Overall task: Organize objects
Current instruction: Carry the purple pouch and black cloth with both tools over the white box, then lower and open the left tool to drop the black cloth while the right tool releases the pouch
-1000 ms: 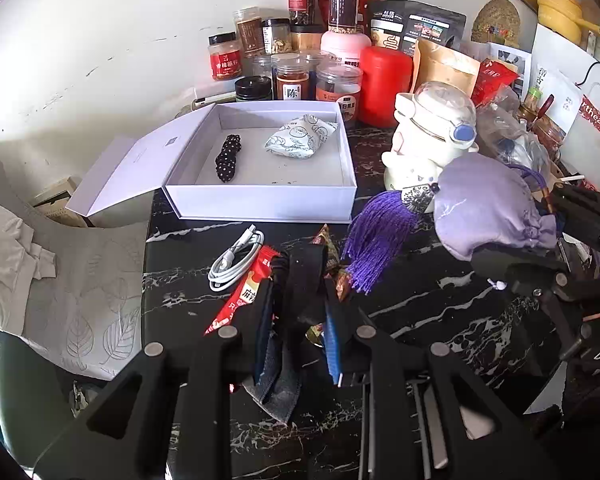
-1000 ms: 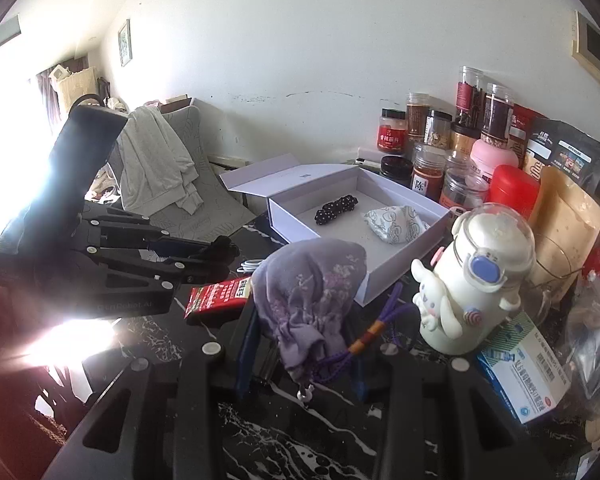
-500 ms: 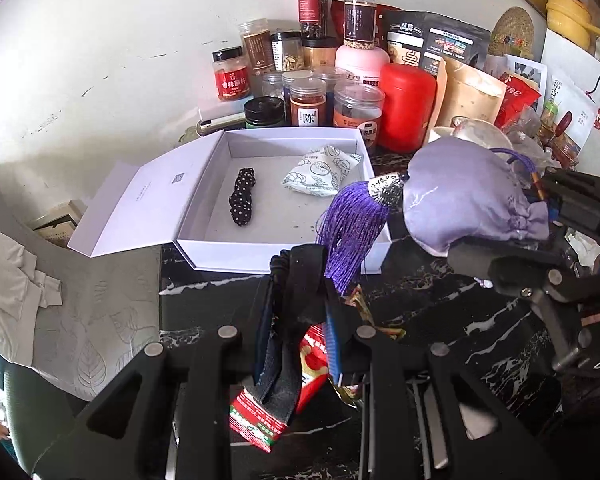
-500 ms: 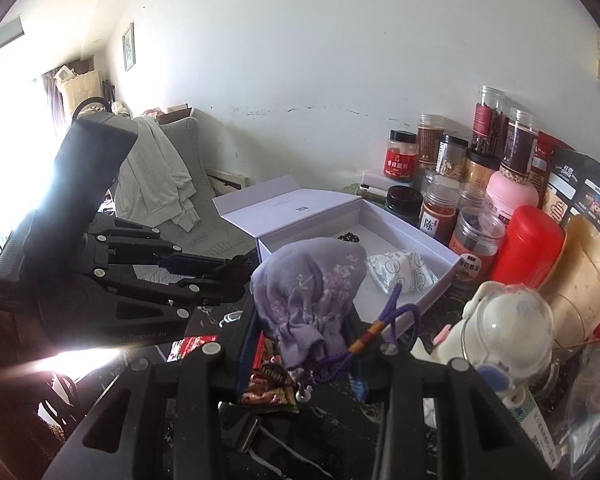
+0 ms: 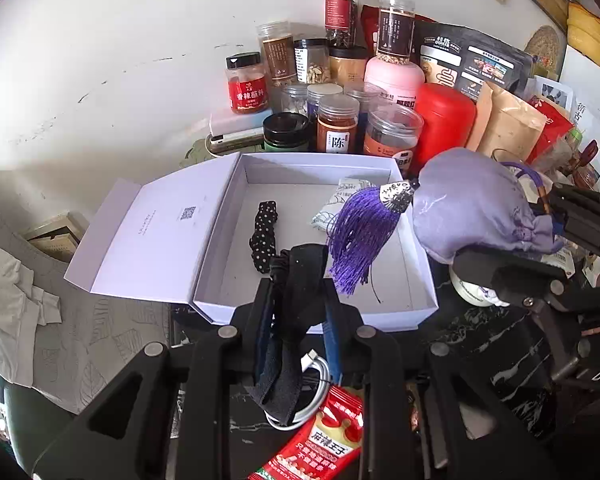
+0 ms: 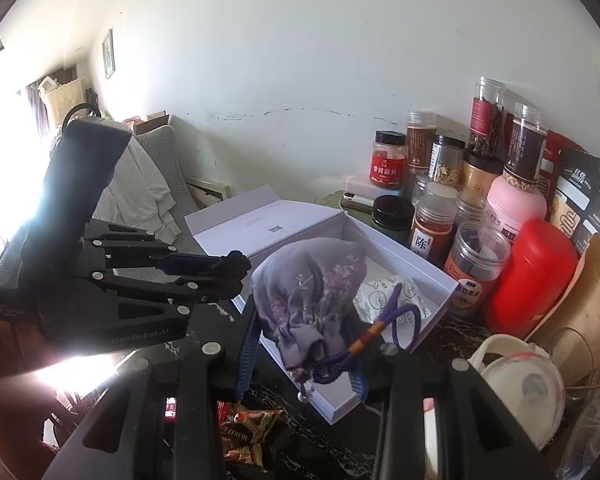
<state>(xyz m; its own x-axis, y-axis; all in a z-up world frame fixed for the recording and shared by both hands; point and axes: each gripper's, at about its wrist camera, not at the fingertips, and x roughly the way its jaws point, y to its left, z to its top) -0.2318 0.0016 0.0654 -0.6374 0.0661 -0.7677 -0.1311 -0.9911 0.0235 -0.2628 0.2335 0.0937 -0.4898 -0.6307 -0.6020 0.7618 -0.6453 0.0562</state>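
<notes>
An open white box [image 5: 228,240] sits on the black marble table, lid folded out to the left. Inside lie a black dotted band [image 5: 265,240] and a small patterned white pouch [image 5: 342,204]. My left gripper [image 5: 298,276] is shut on a black fabric strap [image 5: 296,320], held over the box's near edge. My right gripper [image 6: 300,354] is shut on a lilac drawstring pouch [image 6: 308,292], held above the box's right side. Its purple tassel [image 5: 360,240] hangs over the box interior. The box also shows in the right wrist view [image 6: 432,280].
Several jars and a red canister [image 5: 444,124] crowd behind the box. A white cable [image 5: 316,380] and a red snack packet [image 5: 320,444] lie on the table below my left gripper. Candy wrappers [image 6: 248,432] lie below my right gripper. A grey chair [image 5: 40,320] stands left.
Both grippers have moved forward and up toward the box with their loads. The pouch and tassel now hang over the box, and the strap has reached its near edge.
</notes>
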